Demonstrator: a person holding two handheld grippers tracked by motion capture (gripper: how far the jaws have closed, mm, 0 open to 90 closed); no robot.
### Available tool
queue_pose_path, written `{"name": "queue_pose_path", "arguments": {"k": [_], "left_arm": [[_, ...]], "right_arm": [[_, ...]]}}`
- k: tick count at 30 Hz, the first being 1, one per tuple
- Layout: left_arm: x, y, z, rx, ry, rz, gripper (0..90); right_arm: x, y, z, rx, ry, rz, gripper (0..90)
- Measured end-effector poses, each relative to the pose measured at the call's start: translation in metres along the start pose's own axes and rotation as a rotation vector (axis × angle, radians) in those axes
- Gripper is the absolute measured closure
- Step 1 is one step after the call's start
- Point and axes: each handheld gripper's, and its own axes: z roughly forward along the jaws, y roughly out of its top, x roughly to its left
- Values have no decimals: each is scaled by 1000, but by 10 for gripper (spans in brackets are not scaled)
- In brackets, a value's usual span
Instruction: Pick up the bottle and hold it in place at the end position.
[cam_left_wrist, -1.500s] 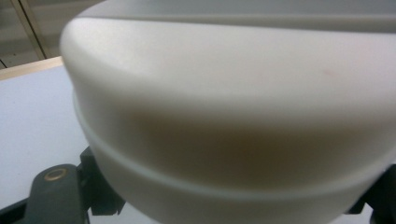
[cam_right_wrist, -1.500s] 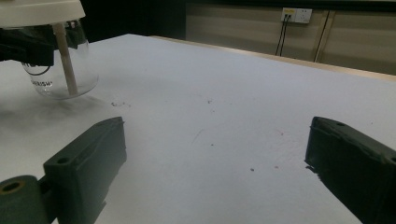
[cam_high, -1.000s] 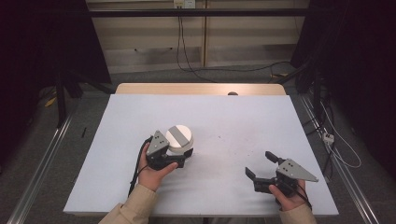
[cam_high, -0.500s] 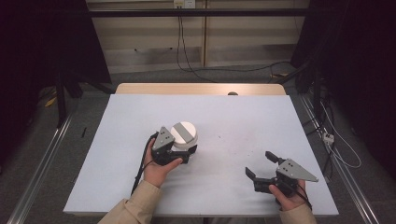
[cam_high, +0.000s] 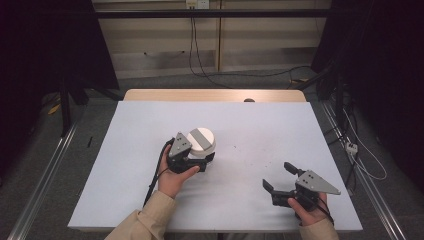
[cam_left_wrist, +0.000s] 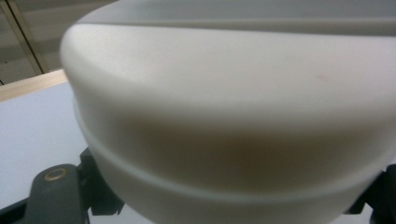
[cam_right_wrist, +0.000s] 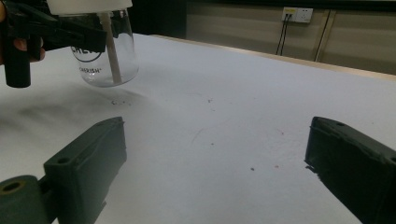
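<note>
A white table (cam_high: 150, 125) with a wooden far edge stands in a dim room, cables trailing along the wall at twelve o'clock. Just left of the table's middle, the left gripper (cam_high: 200, 161) is clamped on a clear jar (cam_right_wrist: 105, 56) with a white lid (cam_high: 201, 141), lifted clear of the surface with its shadow beneath. At about five o'clock, well apart from the jar, the right gripper (cam_high: 280, 176) rests low with its jaws spread wide and nothing between them.
</note>
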Motion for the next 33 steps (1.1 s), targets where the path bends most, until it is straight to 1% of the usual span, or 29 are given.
{"name": "queue_pose_path", "arguments": {"k": [1, 2, 8, 9, 10, 13, 15, 16, 18, 20, 22, 23, 24, 26, 28, 31, 33], "left_arm": [[0, 0, 1, -3, 0, -7, 185], [1, 0, 1, 0, 3, -1, 185], [3, 3, 4, -4, 11, -2, 185], [3, 4, 5, -2, 7, 4, 185], [3, 4, 6, -6, 6, -4, 185], [3, 5, 9, 0, 4, 3, 185], [3, 5, 10, 1, 1, -3, 185], [3, 5, 11, 3, -1, 3, 185], [3, 5, 14, 4, -1, -4, 185], [3, 6, 16, 9, -4, 3, 185], [3, 6, 18, 2, -4, -11, 185], [4, 6, 19, 2, -7, -7, 185], [4, 6, 20, 0, -2, -11, 185], [6, 7, 21, 16, 2, -4, 185], [6, 9, 23, 10, 0, -12, 185], [7, 12, 25, 8, -3, -7, 185], [7, 13, 26, 8, -6, -13, 185]], "right_arm": [[0, 0, 0, 1, 1, 0, 49], [0, 0, 0, 1, 2, 0, 49], [0, 0, 0, 2, 4, -2, 49], [0, 0, 1, 2, 4, -2, 49], [0, 0, 1, 2, 3, -2, 49], [0, 0, 1, 3, 4, -1, 49], [0, 0, 0, 3, 2, -1, 49], [0, 0, 0, 3, 2, -2, 49], [0, 0, 1, 4, 2, -1, 49], [0, 0, 1, 4, 3, -2, 49], [0, 0, 1, 4, 5, -2, 49], [0, 0, 1, 4, 5, -3, 49], [0, 0, 1, 3, 5, -3, 49], [0, 0, 1, 3, 5, -3, 49], [0, 0, 1, 4, 6, -4, 49], [0, -1, 1, 5, 2, -3, 49], [0, -1, 1, 6, 2, -4, 49]]}}
